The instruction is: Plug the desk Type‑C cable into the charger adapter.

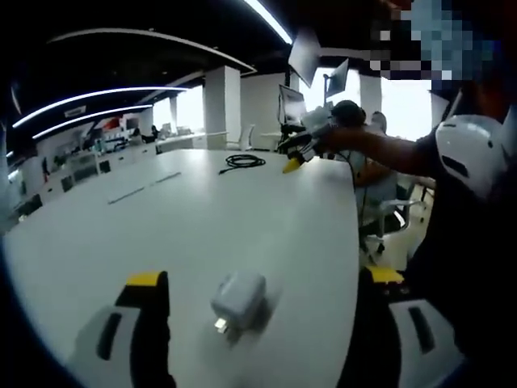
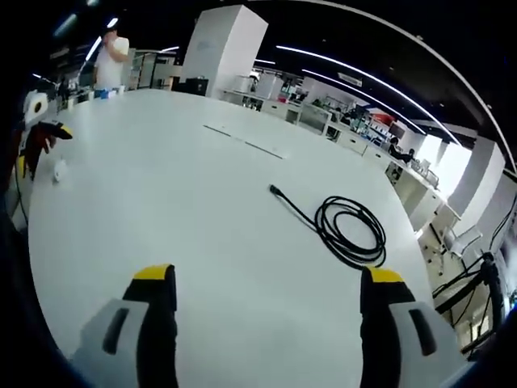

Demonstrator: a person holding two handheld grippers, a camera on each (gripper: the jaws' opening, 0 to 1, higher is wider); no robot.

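- Charger (image 1: 239, 301): small white block w/ metal prongs, lying on the white table (image 1: 202, 218), between the left gripper (image 1: 262, 315) jaws, touching neither.
- Left gripper: jaws spread wide, yellow-tipped, nothing held.
- Cable (image 2: 343, 226): black, coiled in a loose loop on the table (image 2: 161, 186), 1 straight tail running out to a plug end (image 2: 273, 190); lies ahead of the right gripper (image 2: 266, 315), well apart from the charger. In left gripper view the cable (image 1: 242, 162) sits at the far end of the table.
- Right gripper: jaws wide apart, empty, above bare table; in left gripper view it (image 1: 295, 153) is held out by a person's arm near the coil.
- Charger (image 2: 59, 170) also a small white spot far left in right gripper view, beside the left gripper (image 2: 40, 141).
- Background: open office, desks, monitors, a white column (image 2: 226, 40), ceiling light strips, a standing person (image 2: 109, 56) far off.
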